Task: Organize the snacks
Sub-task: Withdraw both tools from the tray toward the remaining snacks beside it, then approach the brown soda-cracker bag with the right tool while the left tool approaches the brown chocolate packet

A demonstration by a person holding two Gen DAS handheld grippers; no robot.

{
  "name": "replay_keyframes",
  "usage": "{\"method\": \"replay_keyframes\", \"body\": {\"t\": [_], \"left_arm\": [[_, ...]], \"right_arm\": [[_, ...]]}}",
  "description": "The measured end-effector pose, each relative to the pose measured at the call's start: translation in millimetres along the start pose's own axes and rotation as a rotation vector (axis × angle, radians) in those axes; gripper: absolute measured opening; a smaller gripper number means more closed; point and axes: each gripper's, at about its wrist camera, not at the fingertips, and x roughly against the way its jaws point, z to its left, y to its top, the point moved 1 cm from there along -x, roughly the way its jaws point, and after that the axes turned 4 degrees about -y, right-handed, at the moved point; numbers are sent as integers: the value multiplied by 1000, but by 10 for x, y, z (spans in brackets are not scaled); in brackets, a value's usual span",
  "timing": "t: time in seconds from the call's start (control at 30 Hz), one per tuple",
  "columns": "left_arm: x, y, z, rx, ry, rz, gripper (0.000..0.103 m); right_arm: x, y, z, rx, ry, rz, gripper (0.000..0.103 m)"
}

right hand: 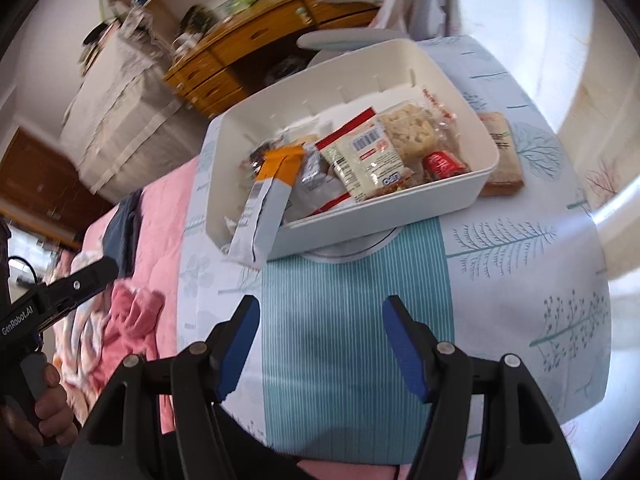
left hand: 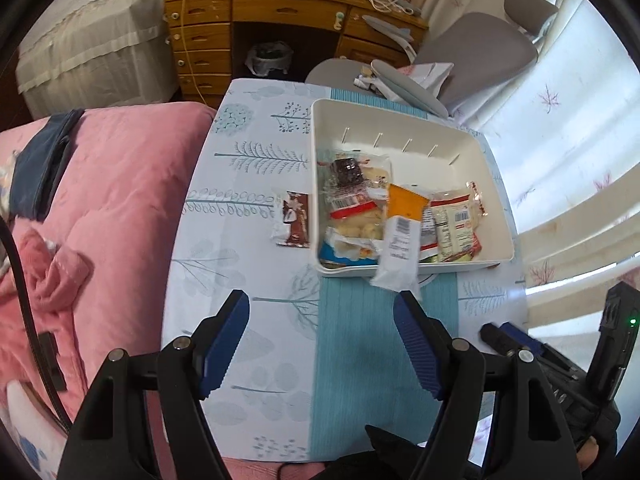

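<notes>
A white bin [left hand: 404,128] [right hand: 312,88] sits on the small table and holds several snack packs. An orange-and-white packet [left hand: 400,240] [right hand: 264,208] leans over the bin's near rim. A brown chocolate bar [left hand: 294,220] lies on the tablecloth left of the bin. A tan snack pack [right hand: 500,152] lies on the cloth right of the bin. My left gripper [left hand: 322,320] is open and empty, hovering over the cloth short of the bin. My right gripper [right hand: 318,328] is open and empty, also short of the bin.
The table has a tree-print cloth with a teal striped runner [left hand: 368,340] [right hand: 352,320]. A pink bed [left hand: 100,200] lies to the left. A wooden desk [left hand: 280,12] and a grey chair [left hand: 472,52] stand behind. The other gripper shows at the left edge of the right wrist view [right hand: 60,292].
</notes>
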Motion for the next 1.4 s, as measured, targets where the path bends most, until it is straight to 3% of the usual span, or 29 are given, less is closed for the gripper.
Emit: {"method": "replay_keyframes", "body": {"t": [0.3,0.47,0.6,0.8,0.9,0.97,1.17,1.4], "left_arm": [[-215,198,356,-202,17,62,73],[-497,302,425,-409,30,104,73],[-837,336,479,-549,48,185,73],[-1297,344,511,-729,45,239,73],[-1509,379,538,-784,7,247,73],[-1611,390,553,-820,-5,237,73],[-1896,465,573,-899,-33,206,73],[-2094,548,531,-1003,-63,190,73]], "right_arm": [[-188,-108,192,-114,-104,-56,64],[-323,-179,246,-167,-161,-88,64],[-347,-159,198,-177,-226,-118,64],[-252,-65,-81,-226,-331,-165,65],[-158,-14,-234,-203,-389,-190,66],[-115,5,-326,-177,-420,-196,72],[-105,60,-685,-93,-509,-188,73],[-268,181,-1060,10,-526,-210,74]]}}
